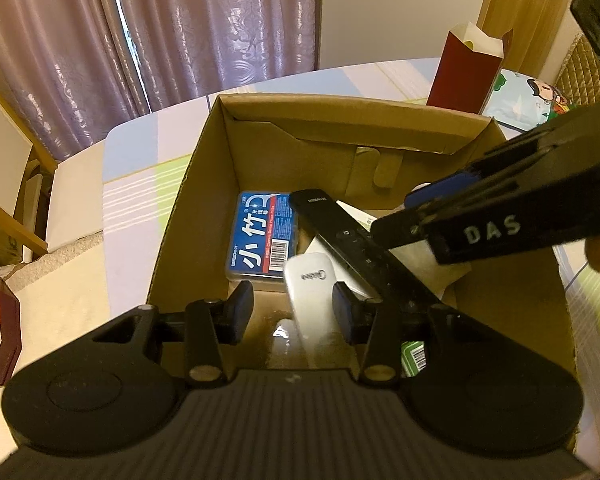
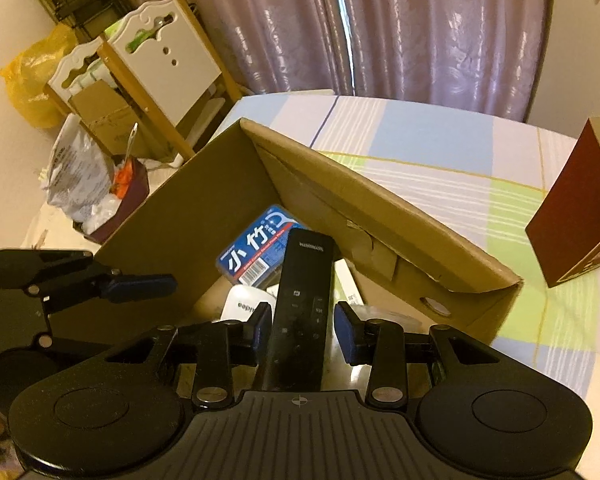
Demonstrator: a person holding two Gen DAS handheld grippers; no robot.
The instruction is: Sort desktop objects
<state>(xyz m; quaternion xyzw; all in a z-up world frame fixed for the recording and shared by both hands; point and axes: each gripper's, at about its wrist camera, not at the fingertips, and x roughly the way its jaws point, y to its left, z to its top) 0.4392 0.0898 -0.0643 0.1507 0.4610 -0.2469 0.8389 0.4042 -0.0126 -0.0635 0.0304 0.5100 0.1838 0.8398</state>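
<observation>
An open cardboard box point(image 1: 188, 184) stands on the table and holds a blue floss-pick box point(image 1: 262, 236), a white Midea remote point(image 1: 310, 292) and a black remote point(image 1: 352, 240). My left gripper point(image 1: 294, 306) is open above the box, with the white remote lying between its fingers below. My right gripper point(image 2: 302, 330) is open, with the black remote point(image 2: 302, 304) lying loose between its pads inside the box point(image 2: 380, 216). The right gripper also shows from the side in the left wrist view point(image 1: 432, 208). The blue box point(image 2: 256, 252) shows in the right view too.
A dark red paper carton point(image 1: 466, 72) stands on the table behind the box. A striped pastel tablecloth point(image 2: 440, 152) covers the table. White chairs point(image 2: 160, 56), bags and a bin with rubbish point(image 2: 120, 196) stand to the left of the table.
</observation>
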